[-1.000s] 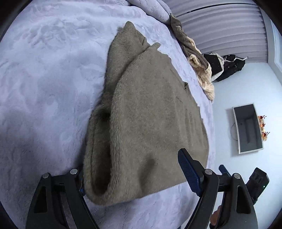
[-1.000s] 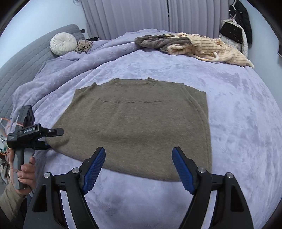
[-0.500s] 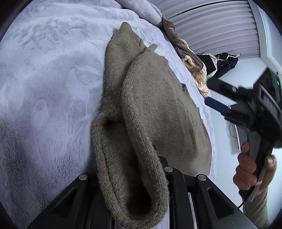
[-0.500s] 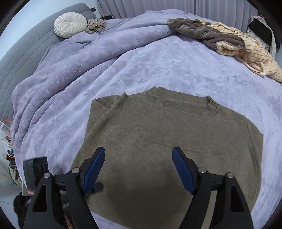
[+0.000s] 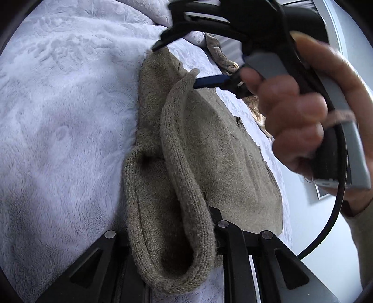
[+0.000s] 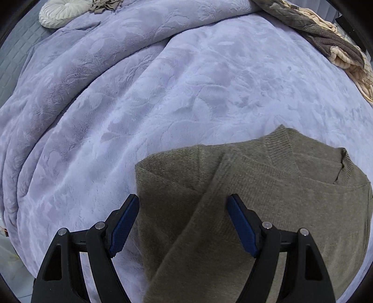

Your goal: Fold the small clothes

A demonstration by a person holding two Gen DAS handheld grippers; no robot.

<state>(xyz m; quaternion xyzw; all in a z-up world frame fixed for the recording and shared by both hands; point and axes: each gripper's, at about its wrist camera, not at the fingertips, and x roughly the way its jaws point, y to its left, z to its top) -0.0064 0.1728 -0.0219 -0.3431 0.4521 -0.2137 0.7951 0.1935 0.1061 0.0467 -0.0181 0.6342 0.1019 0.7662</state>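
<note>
Holding: your left gripper (image 5: 177, 235) has its jaws pinching the hem corner of the sweater (image 5: 209, 144), low in the centre of the left view, so that corner can be carried over for a fold.

Reaching: your right gripper (image 6: 183, 221) hangs with jaws spread and nothing between the pads, straddling the folded-in sleeve edge near the shoulder, bottom centre of the right view. You look set to take the second corner on the same side, so both ends lift together.

Sweater: it lies flat on the bed (image 6: 163, 81), neckline toward the upper right of the right view; the sleeve is already tucked across the body.

Hand: your right hand (image 5: 300, 116) fills the upper right of the left view, gripping the handle.

Pile: other clothes (image 6: 326, 30) wait well apart at the upper right, clear of the folding space.

Count: two grippers, one sweater in work, one pile with at least a brown and a cream piece, one round cushion (image 6: 63, 11) at the upper left.

Risk: a shallow pinch may slip off thick knit.
</note>
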